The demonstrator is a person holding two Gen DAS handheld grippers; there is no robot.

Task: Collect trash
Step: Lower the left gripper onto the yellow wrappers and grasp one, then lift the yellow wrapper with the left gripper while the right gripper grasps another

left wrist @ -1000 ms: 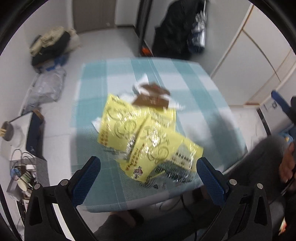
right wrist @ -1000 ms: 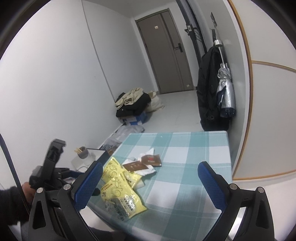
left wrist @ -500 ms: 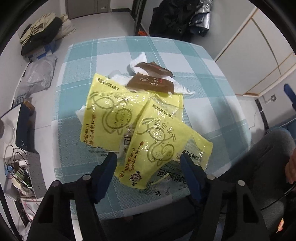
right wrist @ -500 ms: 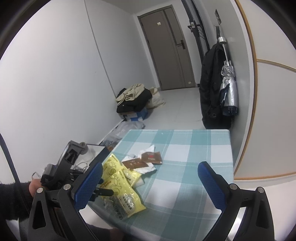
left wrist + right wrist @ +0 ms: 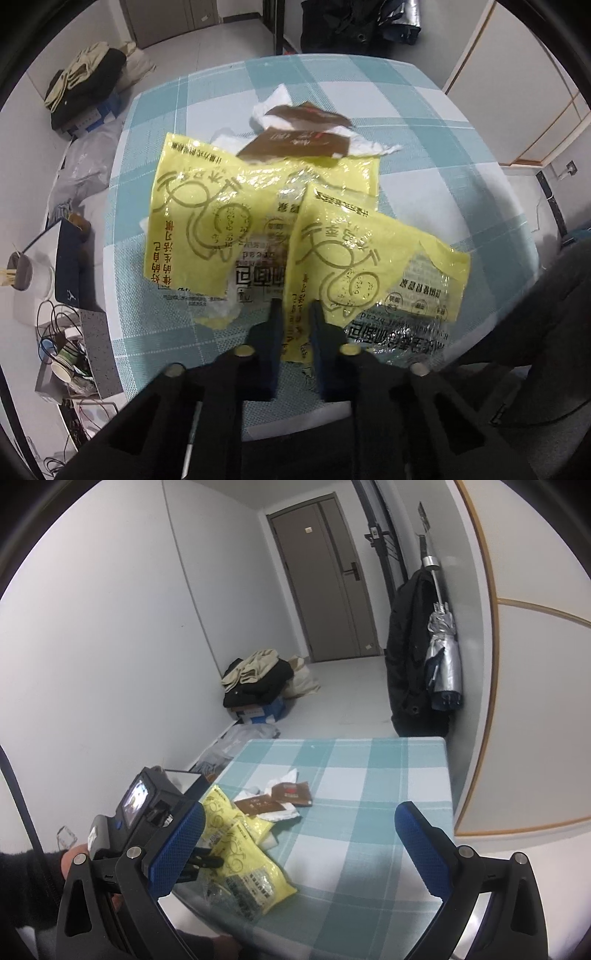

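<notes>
Two yellow bread wrappers lie overlapped on the teal checked table (image 5: 424, 122). My left gripper (image 5: 295, 306) points steeply down at the table's near edge; its jaws are closing, with the near yellow wrapper (image 5: 354, 266) pinched between them at its near edge. The second yellow wrapper (image 5: 207, 206) lies to the left, partly under the first. Behind them are brown wrappers (image 5: 295, 142) on crumpled white tissue (image 5: 269, 105). My right gripper (image 5: 299, 810) hangs open over the table's near side, holding nothing. In its view the left gripper (image 5: 214, 860) sits at the yellow wrappers (image 5: 255, 878).
Left of the table stand a dark box (image 5: 66, 266), a white cup (image 5: 22, 280), paper cups and cables (image 5: 62, 362). A clothes pile (image 5: 255, 679) and a plastic bag (image 5: 240, 738) lie on the floor. A black coat (image 5: 413, 657) and an umbrella hang beyond the far edge.
The left gripper has sunk toward the table's near edge, and its jaws have gone from wide open to closed on the near yellow wrapper. The right gripper has not moved.
</notes>
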